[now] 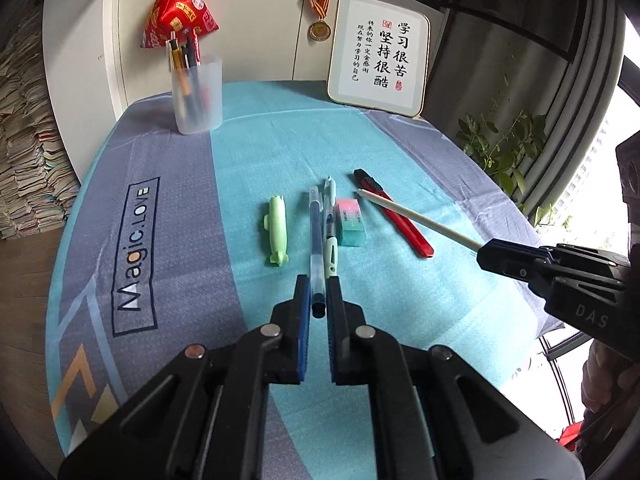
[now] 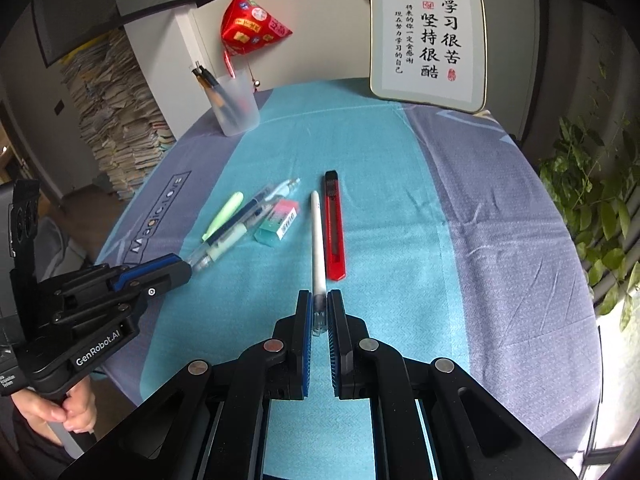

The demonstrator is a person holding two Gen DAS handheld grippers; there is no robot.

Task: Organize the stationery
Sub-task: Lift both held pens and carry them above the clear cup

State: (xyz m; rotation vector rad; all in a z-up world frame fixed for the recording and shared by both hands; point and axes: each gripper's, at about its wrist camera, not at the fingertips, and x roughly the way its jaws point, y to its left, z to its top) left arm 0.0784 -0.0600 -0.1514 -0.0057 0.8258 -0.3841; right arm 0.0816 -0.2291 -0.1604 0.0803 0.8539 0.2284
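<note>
Okay, left wrist view first: left gripper has its fingers pinched narrow around the dark end of a clear-barrelled pen with blue ink, which points away over the teal and grey-blue tablecloth. Just left of it lies a pale green whale-shaped pen case; just right, a clear pen with mint-green grip, then a pink-and-teal block eraser. A red utility knife lies further right, and a slim white pen crosses over it, its far end gripped in the right gripper. A frosted plastic cup with pens stands at the far left of the cloth; a framed calligraphy sign leans far right.

Right wrist view: right gripper fingers clamp the slim white pen near its clear end, the red utility knife just beside. Left gripper sits at left on the clear pens; cup at the far edge.
</note>
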